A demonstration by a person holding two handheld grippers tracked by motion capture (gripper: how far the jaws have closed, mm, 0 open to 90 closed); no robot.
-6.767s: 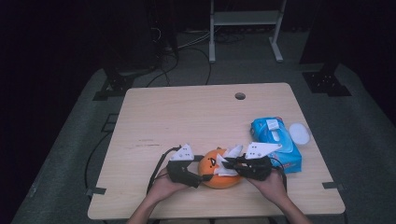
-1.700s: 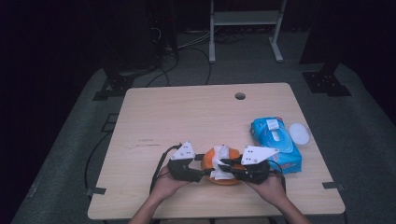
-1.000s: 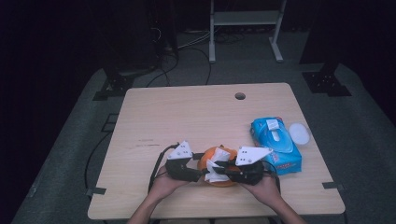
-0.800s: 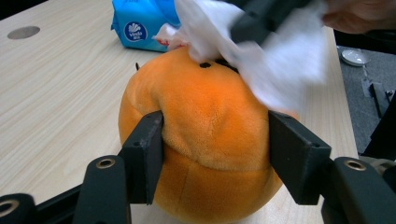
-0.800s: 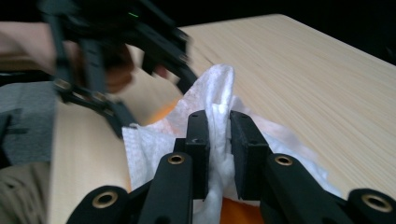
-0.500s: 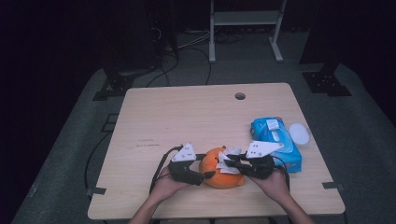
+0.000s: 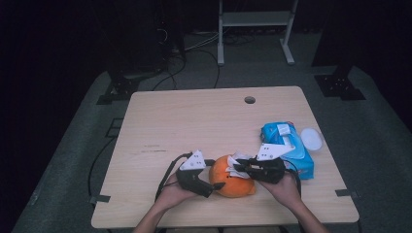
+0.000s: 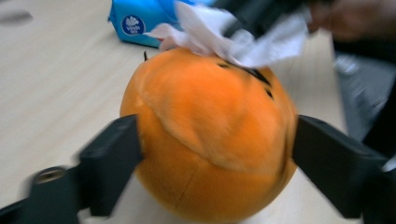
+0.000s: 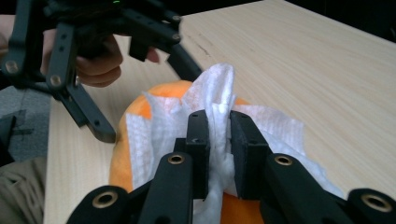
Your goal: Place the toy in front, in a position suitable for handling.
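An orange plush ball (image 7: pixel 233 175) with black face marks sits near the table's front edge. My left gripper (image 7: pixel 216 173) reaches in from the left, one jaw on each side of the ball (image 8: pixel 210 140). Its jaws have just been opening, and they stand beside the plush without squeezing it. My right gripper (image 7: pixel 239 168) comes from the right, shut on a bunched white tissue (image 9: pixel 215 88). The tissue (image 8: pixel 243 42) lies over the top of the ball (image 9: pixel 126 158). In the right gripper view the left gripper (image 9: pixel 147 102) is spread wide behind the ball.
A blue pack of wipes (image 7: pixel 286 145) lies right of the ball, close behind my right hand, with a white round lid (image 7: pixel 311 138) beside it. The wooden table (image 7: pixel 194 121) has a small hole (image 7: pixel 249 100) near its far edge. Dark floor and cables surround it.
My right gripper has shifted to the right with the tissue across the ball's top. The left gripper's jaws have spread wider around the ball while that hand stayed put.
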